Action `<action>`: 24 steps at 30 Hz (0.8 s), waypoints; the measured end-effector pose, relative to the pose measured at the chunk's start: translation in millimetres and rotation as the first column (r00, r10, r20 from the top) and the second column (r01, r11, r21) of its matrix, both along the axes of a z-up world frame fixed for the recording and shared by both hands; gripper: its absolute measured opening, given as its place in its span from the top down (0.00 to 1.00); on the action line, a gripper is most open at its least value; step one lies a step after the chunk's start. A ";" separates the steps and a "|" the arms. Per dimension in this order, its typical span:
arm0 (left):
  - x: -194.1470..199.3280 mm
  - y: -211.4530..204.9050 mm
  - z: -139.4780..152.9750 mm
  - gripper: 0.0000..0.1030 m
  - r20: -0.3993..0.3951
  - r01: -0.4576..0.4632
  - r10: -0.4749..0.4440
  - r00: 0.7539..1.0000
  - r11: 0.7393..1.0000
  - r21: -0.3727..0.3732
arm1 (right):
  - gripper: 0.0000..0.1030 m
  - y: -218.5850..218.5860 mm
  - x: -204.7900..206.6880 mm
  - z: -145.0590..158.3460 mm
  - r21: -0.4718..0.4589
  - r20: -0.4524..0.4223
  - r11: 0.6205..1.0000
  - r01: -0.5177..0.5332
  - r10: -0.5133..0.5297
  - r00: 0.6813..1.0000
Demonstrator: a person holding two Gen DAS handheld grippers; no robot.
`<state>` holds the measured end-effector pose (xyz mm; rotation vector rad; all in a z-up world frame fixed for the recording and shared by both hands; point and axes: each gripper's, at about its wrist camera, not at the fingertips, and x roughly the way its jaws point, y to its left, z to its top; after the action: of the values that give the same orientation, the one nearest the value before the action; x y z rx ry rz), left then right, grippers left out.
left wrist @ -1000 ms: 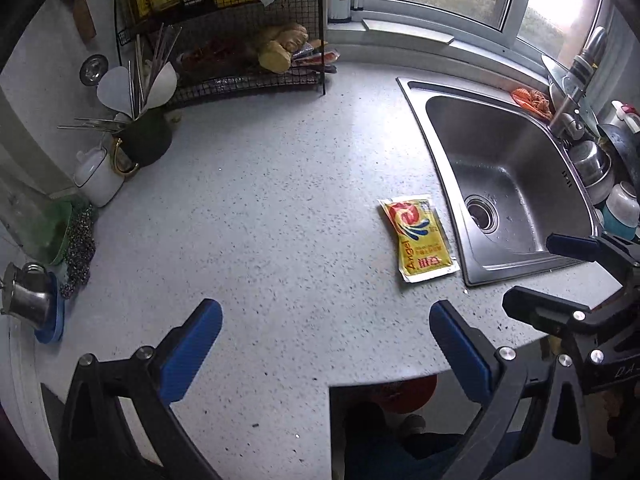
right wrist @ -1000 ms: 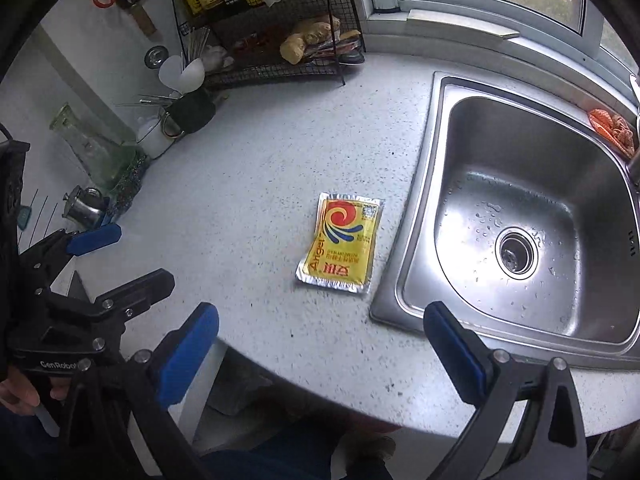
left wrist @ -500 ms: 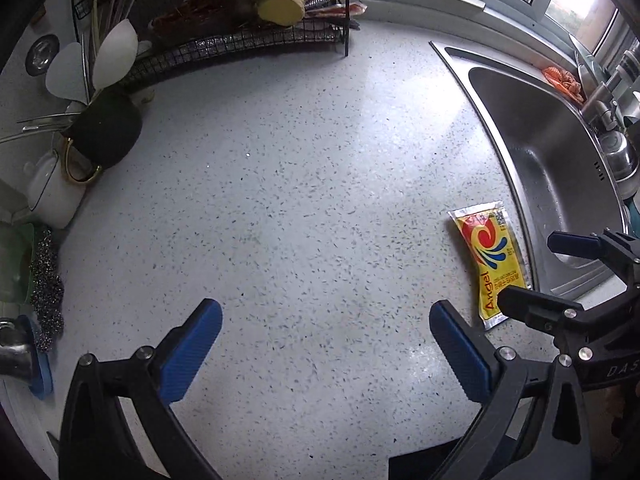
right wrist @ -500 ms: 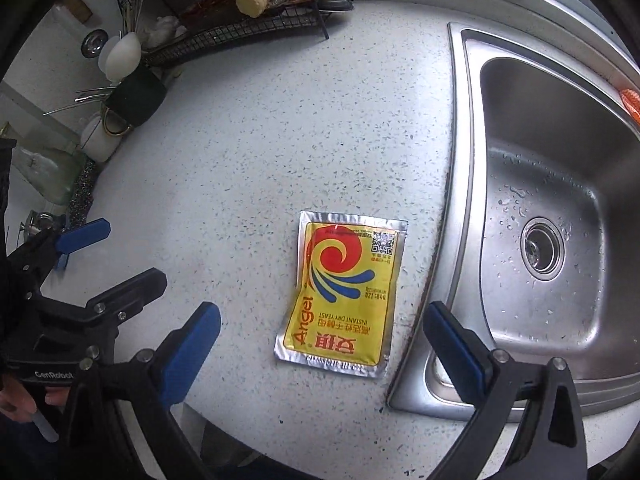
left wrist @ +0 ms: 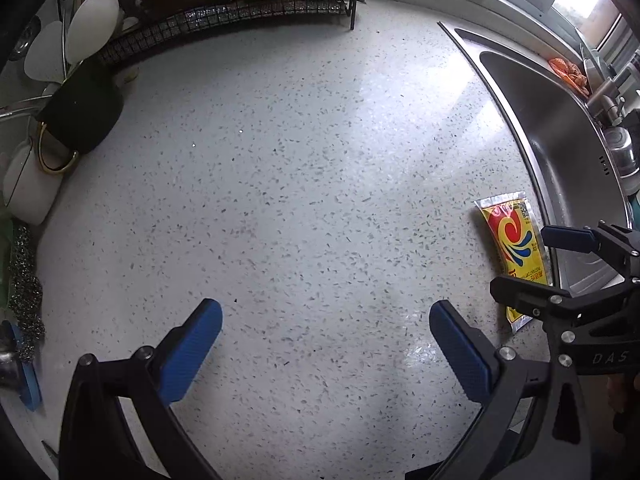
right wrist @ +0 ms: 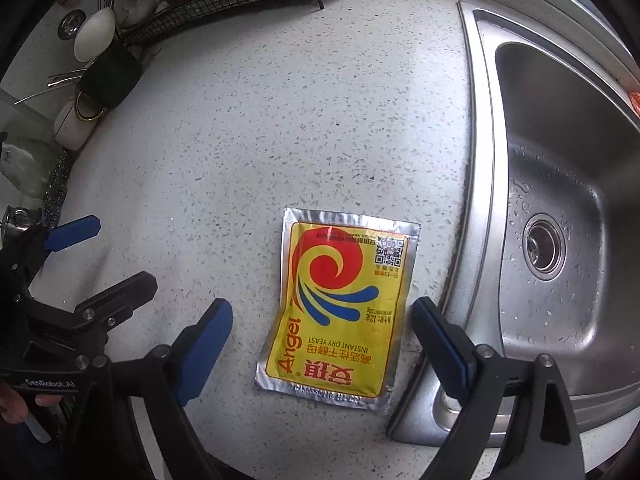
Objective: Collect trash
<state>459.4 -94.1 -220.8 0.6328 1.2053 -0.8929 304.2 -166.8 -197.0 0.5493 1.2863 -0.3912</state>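
A yellow and red yeast packet (right wrist: 340,308) with a silver edge lies flat on the speckled counter (right wrist: 240,140), right beside the sink rim. My right gripper (right wrist: 322,344) is open and empty, low over the counter, its blue fingers straddling the near half of the packet. In the left wrist view the packet (left wrist: 514,252) is at the far right, partly under the right gripper (left wrist: 556,260). My left gripper (left wrist: 326,344) is open and empty over bare counter (left wrist: 300,180), to the left of the packet.
A steel sink (right wrist: 560,200) lies right of the packet. A wire rack (left wrist: 224,4) stands at the back. A dark utensil holder with spoons (left wrist: 80,112), a white mug (left wrist: 28,188) and a steel scourer (left wrist: 24,284) line the left side.
Both grippers have moved forward and down toward the counter. The packet now lies between the right gripper's open fingers. It has not moved.
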 end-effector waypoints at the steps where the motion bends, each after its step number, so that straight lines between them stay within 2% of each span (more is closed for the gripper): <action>1: 0.2 0.3 -1.0 0.00 -0.001 -0.002 0.002 1.000 1.000 0.004 | 0.19 0.2 1.3 0.4 -0.009 -0.002 1.000 -0.005 0.005 1.000; 3: 0.1 2.0 -2.1 0.00 0.002 -0.007 0.007 1.000 1.000 0.005 | 0.20 2.2 3.4 -0.3 -0.031 -0.018 0.999 -0.021 0.020 1.000; 6: -1.2 5.1 -3.2 0.00 0.006 -0.007 0.007 1.000 1.000 0.007 | 0.35 10.5 1.9 1.5 -0.104 -0.048 0.992 -0.065 0.060 0.997; 11: -4.1 16.4 -5.0 0.00 0.006 -0.016 0.016 1.000 1.000 0.012 | 0.38 24.0 2.8 3.5 -0.124 -0.049 0.985 -0.124 0.119 0.992; 13: -5.9 21.5 -6.3 0.00 0.003 -0.022 0.022 1.000 1.000 0.015 | 0.42 30.2 5.2 5.0 -0.137 -0.052 0.978 -0.156 0.150 0.987; 15: -8.3 26.4 -7.9 0.00 0.001 -0.025 0.025 1.000 1.000 0.017 | 0.47 33.8 7.2 6.5 -0.121 -0.039 0.977 -0.175 0.171 0.984; 16: -9.3 28.9 -8.1 0.00 0.003 -0.027 0.027 1.000 0.999 0.017 | 0.55 33.9 7.2 7.9 -0.111 -0.028 0.978 -0.176 0.174 0.984; 24: -21.3 47.6 4.6 0.00 0.014 -0.044 0.044 0.999 0.999 0.004 | 0.60 36.5 -0.5 16.9 -0.073 0.007 0.984 -0.160 0.161 0.987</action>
<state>438.1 -46.5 -216.2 0.6126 1.2041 -0.8479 303.7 -130.3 -180.1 0.3829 1.2892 -0.2986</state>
